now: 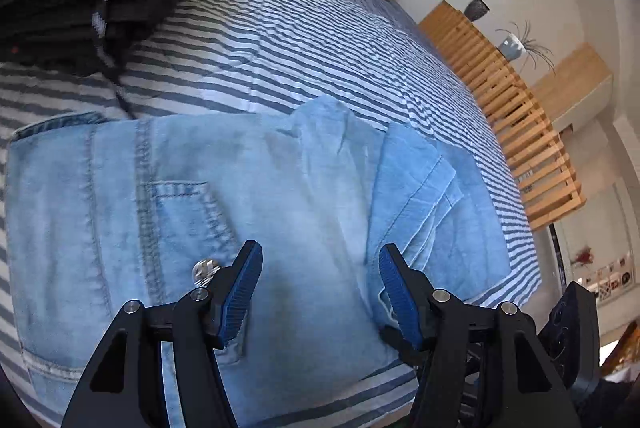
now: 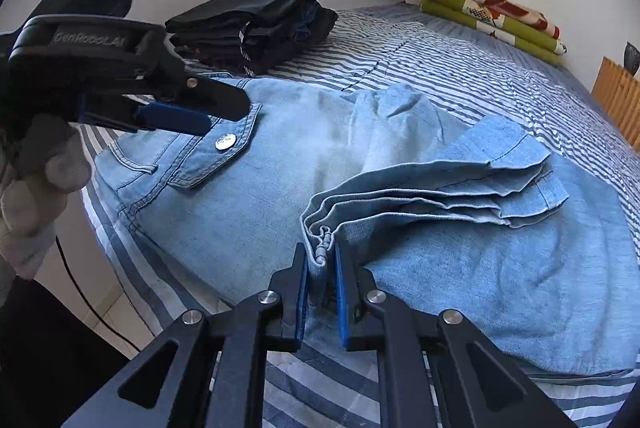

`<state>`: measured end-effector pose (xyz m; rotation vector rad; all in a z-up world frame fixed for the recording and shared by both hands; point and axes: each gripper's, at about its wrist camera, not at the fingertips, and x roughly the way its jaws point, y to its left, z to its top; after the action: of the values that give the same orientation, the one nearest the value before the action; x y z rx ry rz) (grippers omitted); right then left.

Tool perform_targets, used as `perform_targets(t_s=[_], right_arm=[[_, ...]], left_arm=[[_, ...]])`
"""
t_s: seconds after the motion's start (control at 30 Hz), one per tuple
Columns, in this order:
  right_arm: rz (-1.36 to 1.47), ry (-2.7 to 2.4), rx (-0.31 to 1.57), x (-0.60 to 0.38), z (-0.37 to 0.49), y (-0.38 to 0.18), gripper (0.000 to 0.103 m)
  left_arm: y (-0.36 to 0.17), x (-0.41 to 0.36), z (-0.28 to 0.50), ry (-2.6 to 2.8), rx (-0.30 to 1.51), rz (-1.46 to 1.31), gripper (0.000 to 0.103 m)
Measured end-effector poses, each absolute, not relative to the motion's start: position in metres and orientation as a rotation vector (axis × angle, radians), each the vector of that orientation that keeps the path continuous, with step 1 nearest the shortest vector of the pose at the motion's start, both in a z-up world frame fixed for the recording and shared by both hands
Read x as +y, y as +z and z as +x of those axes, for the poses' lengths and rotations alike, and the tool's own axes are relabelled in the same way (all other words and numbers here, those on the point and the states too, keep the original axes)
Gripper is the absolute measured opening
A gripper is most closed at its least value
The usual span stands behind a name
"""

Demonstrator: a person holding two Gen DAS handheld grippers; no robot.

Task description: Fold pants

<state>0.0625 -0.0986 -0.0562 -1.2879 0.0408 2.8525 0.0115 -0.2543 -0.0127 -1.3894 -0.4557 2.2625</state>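
two grippers over one pair of light blue jeans (image 1: 192,196), spread across the near part of a striped bedsheet (image 1: 304,40). left gripper (image 1: 320,288) wide apart, nothing between its blue pads (image 1: 240,292), hovering above the seat of the jeans just beside a back pocket (image 1: 188,212) and a silver button (image 1: 206,270). right gripper (image 2: 321,280) nearly closed, pinching a bunched edge of denim where the stacked leg hems (image 2: 460,196) gather; cloth clamped between its two blue pads (image 2: 340,292). in the right wrist view, left gripper (image 2: 200,116) seen from the side at the waistband end of the jeans (image 2: 280,188), held by a gloved hand (image 2: 36,188), tips just above the button flap (image 2: 224,142). leg ends folded back over the thigh part of the jeans, layered hems lying on top, one corner lifted toward the pinching claw. beyond the jeans, toward the wall, a stack of dark folded clothes (image 2: 256,24) on the same sheet, close to the waistband. further past the jeans, at the far corner of the bed, a folded green and red blanket (image 2: 496,16). to the far side of the jeans, off the mattress edge, a wooden slatted rack (image 1: 516,120) with a pot and a spiky plant (image 1: 516,46) on top.
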Motion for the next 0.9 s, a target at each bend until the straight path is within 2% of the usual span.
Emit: perform_targets(t_s=[0.1, 0.23, 0.3, 0.4, 0.5, 0.63, 0.77, 0.8, 0.83, 0.9], right_arm=[[-1.304, 2.900, 0.132, -0.087, 0.068, -0.049, 0.014], [-1.378, 3.005, 0.344, -0.065, 0.084, -0.030, 0.018], [-1.304, 3.022, 0.397, -0.041, 0.104, -0.016, 0.018], [-1.203, 2.930, 0.483, 0.010, 0.127, -0.008, 0.018], [-1.137, 2.808, 0.651, 0.067, 0.143, -0.011, 0.018], [-1.068, 2.677, 0.876, 0.123, 0.165, -0.023, 0.018], [-1.041, 2.644, 0.890, 0.139, 0.182, -0.030, 0.018], [-1.041, 2.640, 0.892, 0.142, 0.185, -0.032, 0.018], [-1.039, 2.634, 0.898, 0.145, 0.187, -0.035, 0.018], [-1.029, 2.623, 0.923, 0.151, 0.192, -0.038, 0.018]], left_arm=[[-0.005, -0.220, 0.003, 2.239, -0.344, -1.381, 0.064], [0.003, -0.176, 0.000, 2.224, -0.195, -1.351, 0.065], [0.004, -0.147, 0.002, 2.222, -0.069, -1.339, 0.065], [0.002, -0.099, 0.001, 2.193, 0.103, -1.335, 0.073], [-0.003, -0.054, 0.006, 2.149, 0.314, -1.337, 0.078], [-0.023, -0.011, 0.007, 2.126, 0.633, -1.385, 0.079], [-0.042, -0.014, -0.005, 2.122, 0.722, -1.464, 0.078], [-0.042, -0.020, -0.010, 2.120, 0.680, -1.488, 0.068], [-0.042, -0.028, -0.015, 2.127, 0.618, -1.511, 0.046], [-0.036, -0.050, -0.027, 2.151, 0.429, -1.552, 0.026]])
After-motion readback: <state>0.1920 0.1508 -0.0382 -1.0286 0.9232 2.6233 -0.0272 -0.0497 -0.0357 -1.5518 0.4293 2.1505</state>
